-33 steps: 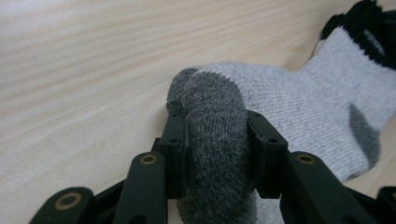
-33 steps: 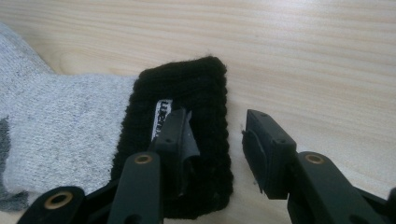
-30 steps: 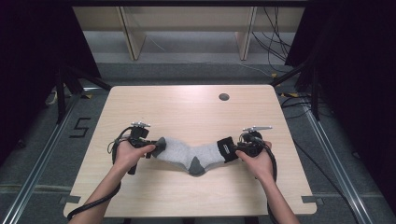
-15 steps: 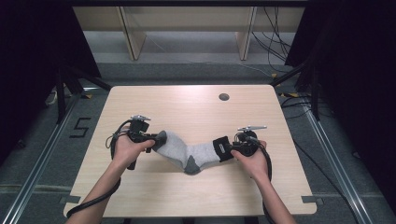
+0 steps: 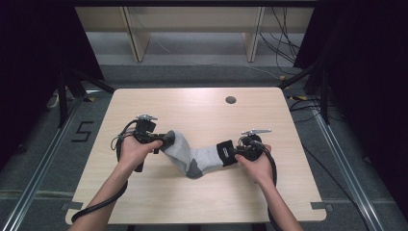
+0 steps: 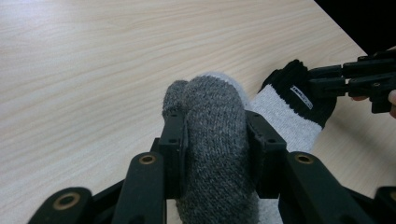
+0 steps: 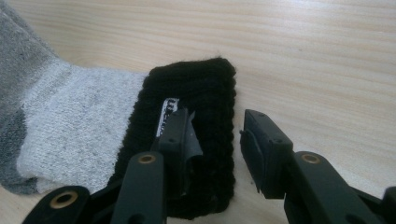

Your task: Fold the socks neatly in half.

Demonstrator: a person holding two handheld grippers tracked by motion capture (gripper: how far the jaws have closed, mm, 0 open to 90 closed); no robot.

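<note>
You are working at a pale wooden table with rounded corners [image 5: 159,197], and it is sitting on a grey floor with metal rails running along both sides; a small dark round hole [image 5: 231,100] is showing near the table's far edge, toward the far right corner. Beyond the far edge, light wooden shelf uprights and loose cables are standing against a dark backdrop. No container is standing on the table. The grey knitted sock with a darker toe and heel and a black ribbed cuff [image 5: 197,156] is stretching across the middle of the table, closer to the near edge than the far one, sagging at the heel between your two tools. Your left gripper [image 6: 215,140] is clamping the dark grey toe end between its pads and holding it lifted off the wood; in the high view it [image 5: 162,140] is sitting toward the left edge. Your right gripper [image 7: 215,135] is reaching over the black cuff, which is lying on the table toward the right edge; one jaw is sitting on or in the cuff beside the white label, the other is standing clear of the cuff's edge over bare wood, so the pads are not pressing on it. In the high view it [image 5: 231,153] is meeting the cuff end.
</note>
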